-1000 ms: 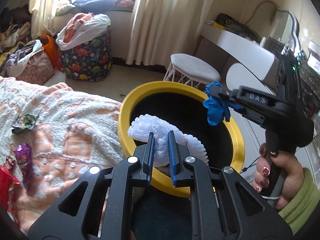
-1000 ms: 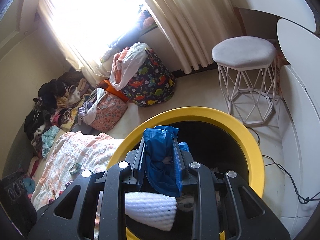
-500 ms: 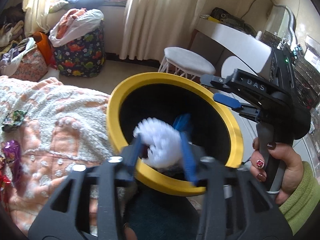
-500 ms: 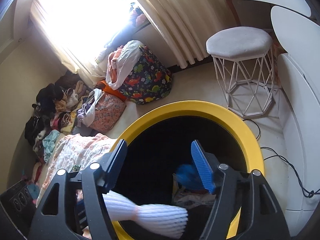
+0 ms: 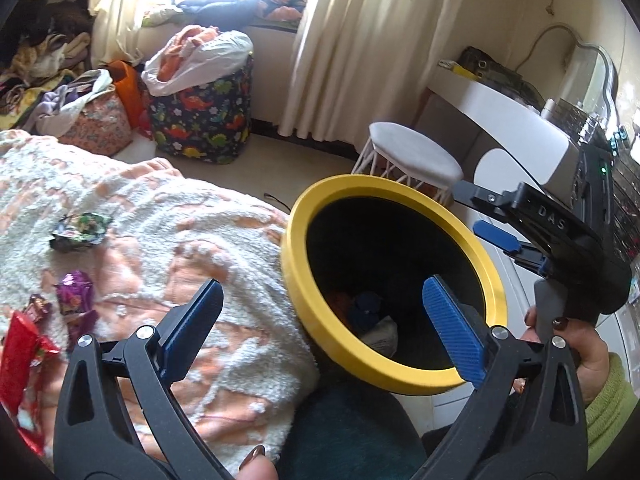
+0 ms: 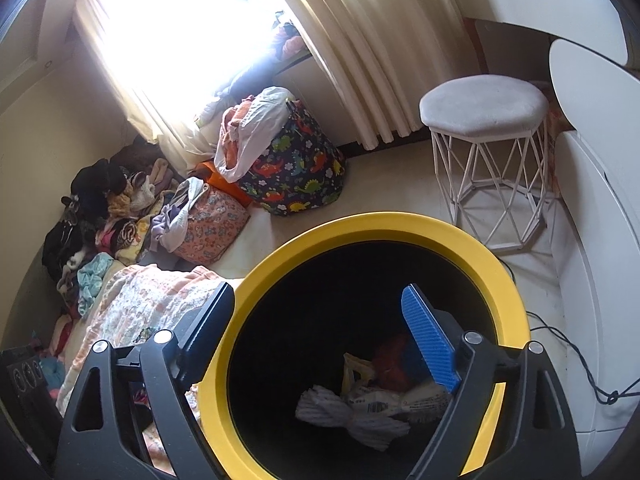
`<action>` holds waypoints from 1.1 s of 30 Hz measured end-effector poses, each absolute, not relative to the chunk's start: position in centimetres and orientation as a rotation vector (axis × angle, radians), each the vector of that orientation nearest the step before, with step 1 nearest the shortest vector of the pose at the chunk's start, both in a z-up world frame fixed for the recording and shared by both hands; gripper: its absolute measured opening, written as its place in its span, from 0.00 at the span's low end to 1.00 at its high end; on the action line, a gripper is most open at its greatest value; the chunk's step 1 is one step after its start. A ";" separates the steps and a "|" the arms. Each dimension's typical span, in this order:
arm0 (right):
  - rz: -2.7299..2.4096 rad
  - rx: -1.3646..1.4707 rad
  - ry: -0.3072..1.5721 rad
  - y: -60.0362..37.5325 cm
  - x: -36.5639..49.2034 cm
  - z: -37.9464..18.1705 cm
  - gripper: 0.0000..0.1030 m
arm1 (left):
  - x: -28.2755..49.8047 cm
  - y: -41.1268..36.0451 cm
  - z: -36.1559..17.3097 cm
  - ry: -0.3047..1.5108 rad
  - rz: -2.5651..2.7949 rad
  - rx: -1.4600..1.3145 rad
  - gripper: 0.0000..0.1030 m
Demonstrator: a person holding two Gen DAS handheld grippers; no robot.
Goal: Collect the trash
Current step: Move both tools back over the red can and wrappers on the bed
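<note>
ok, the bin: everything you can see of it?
The bin is round with a thick yellow rim, plastic by the look, and a black inside. It stands open-topped against the blanket. At the bottom lie white foam netting, a printed wrapper and red and blue scraps. Both tongs hang open above it, touching nothing.

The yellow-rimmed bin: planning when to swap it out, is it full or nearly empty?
Nearly empty. The bin holds only a few pieces at its bottom, including white foam netting, with dark bare wall above.

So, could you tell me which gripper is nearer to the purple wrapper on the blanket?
Left. The left gripper hangs open at the blanket's edge, with the purple wrapper just off its left finger. The right gripper is open over the bin, farther away.
</note>
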State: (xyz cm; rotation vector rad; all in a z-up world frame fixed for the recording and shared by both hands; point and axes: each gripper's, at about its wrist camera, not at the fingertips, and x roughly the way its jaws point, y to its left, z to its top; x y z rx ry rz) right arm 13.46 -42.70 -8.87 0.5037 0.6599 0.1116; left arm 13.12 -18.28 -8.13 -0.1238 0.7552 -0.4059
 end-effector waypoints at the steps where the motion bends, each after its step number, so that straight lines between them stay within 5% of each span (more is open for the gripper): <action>1: 0.113 0.498 0.657 -42.6 13.4 -8.8 0.81 | 13.0 -18.0 -8.0 0.750 -0.400 -0.126 0.89; 33: 0.255 0.340 0.594 -35.2 11.7 -4.9 0.81 | 11.0 -9.8 -4.1 0.609 -0.235 -0.202 0.89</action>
